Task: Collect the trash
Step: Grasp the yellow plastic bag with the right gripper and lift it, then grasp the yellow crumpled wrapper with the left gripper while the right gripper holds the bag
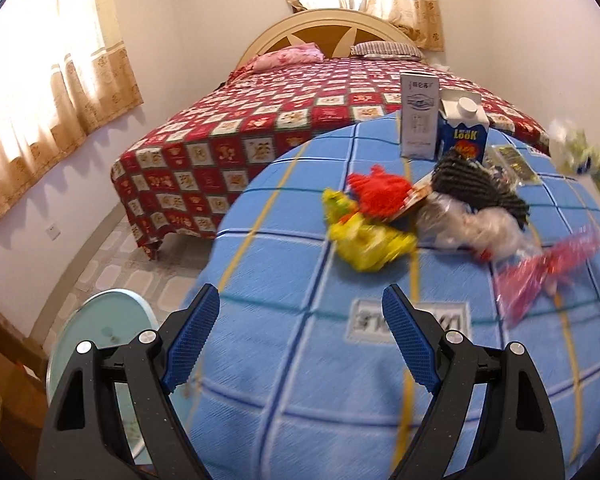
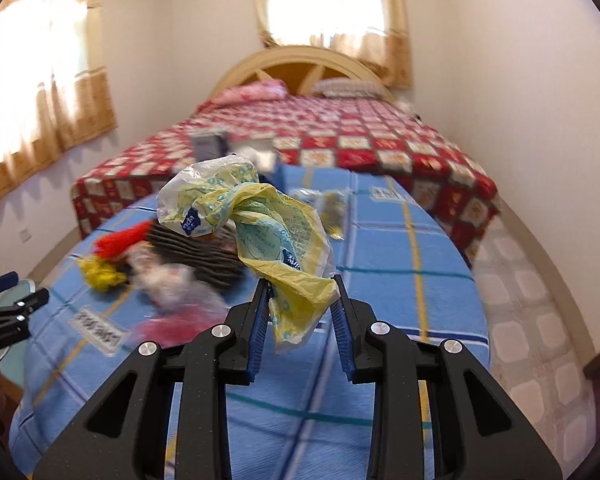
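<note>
Right tool [image 2: 300, 284] pinches a crumpled yellow plastic bag [image 2: 256, 224] by its lower tail, lifted above the worktop [image 2: 400, 272]. Left tool [image 1: 300, 308] gapes, empty. Bag looks light, limp, slippery; judged best gripped at bunched folds.

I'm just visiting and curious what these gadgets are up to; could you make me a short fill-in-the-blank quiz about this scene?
1. The right gripper grips a crumpled yellowish plastic ____.
2. The left gripper holds nothing; it is ____.
3. The trash lies on a blue checked cloth; the bed behind has a ____ patterned cover.
4. The milk carton stands beside a tall ____ box.

Missing words: bag; open; red; white
</note>
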